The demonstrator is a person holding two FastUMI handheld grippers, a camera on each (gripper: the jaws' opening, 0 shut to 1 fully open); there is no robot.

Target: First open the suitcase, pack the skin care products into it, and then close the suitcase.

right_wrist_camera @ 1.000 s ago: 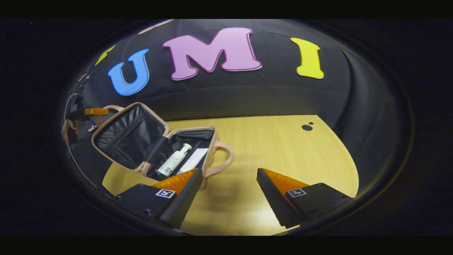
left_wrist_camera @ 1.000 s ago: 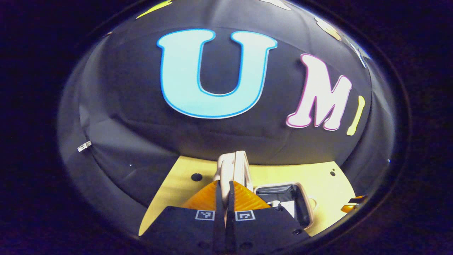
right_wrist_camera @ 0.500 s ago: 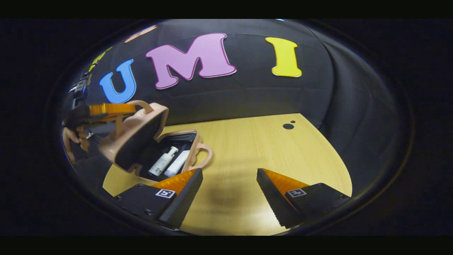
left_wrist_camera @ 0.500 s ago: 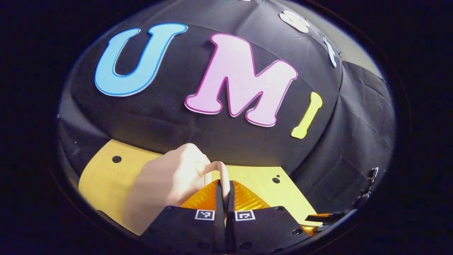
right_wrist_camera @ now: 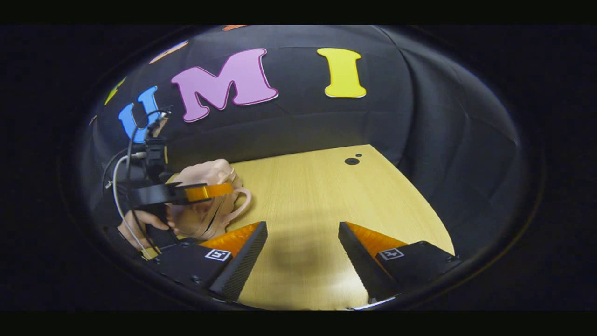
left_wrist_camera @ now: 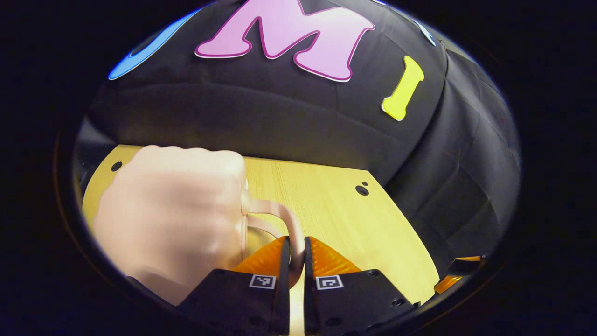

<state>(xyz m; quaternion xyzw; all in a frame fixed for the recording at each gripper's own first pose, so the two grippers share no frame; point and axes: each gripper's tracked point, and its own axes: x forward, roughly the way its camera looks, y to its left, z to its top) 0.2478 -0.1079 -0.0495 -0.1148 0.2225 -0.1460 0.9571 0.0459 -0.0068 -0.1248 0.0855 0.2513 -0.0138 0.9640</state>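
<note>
Closing step: the lid [left_wrist_camera: 172, 214] lay down over the base, so the suitcase [right_wrist_camera: 205, 198] looked shut or almost shut; a dark seam along its side suggested it was not yet fully seated.
Suitcase location: on the table [right_wrist_camera: 308, 196], near that surface's left side in the right gripper view, close to the left gripper [right_wrist_camera: 205, 191].
Left gripper: [left_wrist_camera: 297, 254] jaws narrow, both fingers pressed on the lid's handle [left_wrist_camera: 280, 217], which passed between them.
Right gripper: [right_wrist_camera: 303, 247] jaws wide, holding nothing, hovering over bare table well to the right of the suitcase.
Key relation: the handle loop stood directly ahead of the left jaws and ran roughly upright through them; the suitcase body lay to the left of that grip in the left gripper view. The left gripper was the nearer tool by far.
Coming move, judged: a release of the handle, or a final downward press, would rest on the left gripper alone.
Contents: hidden under the lid; packing could not be confirmed.
Suitcase material: pale pink, smooth, apparently leather-like shell with rounded corners; blurred in the left gripper view.
Handle shape: slim, curved strap of the same pink, arched outward from the suitcase edge.
Table: light wood grain, flat, with small dark holes near its far edge.
Person: a hand [right_wrist_camera: 140, 224] held the left gripper's grip, with cables trailing above.
</note>
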